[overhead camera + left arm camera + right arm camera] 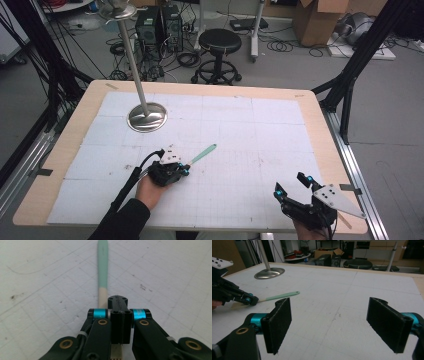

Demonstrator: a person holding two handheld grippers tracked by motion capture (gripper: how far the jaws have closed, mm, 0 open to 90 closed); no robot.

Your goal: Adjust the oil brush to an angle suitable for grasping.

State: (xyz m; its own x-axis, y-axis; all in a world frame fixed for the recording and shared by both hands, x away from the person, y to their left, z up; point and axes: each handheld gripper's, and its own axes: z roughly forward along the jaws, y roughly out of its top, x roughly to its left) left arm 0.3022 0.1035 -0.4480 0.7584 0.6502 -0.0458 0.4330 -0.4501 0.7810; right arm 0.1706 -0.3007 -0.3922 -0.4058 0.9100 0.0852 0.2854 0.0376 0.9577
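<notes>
Left claw (186,169) clenched on cream end of green-handled spatula (203,154), lying low over white gridded surface (240,130). Right claw (294,186) released, jaws wide apart, near surface's front right edge.

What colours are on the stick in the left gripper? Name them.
The stick is mint green along most of its length, cream near the jaws; the left gripper view shows it best.

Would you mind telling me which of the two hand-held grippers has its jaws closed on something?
The left hand-held gripper: it is shut on the mint-green stick, while the right hand-held gripper stands wide open with nothing between its jaws.
</notes>
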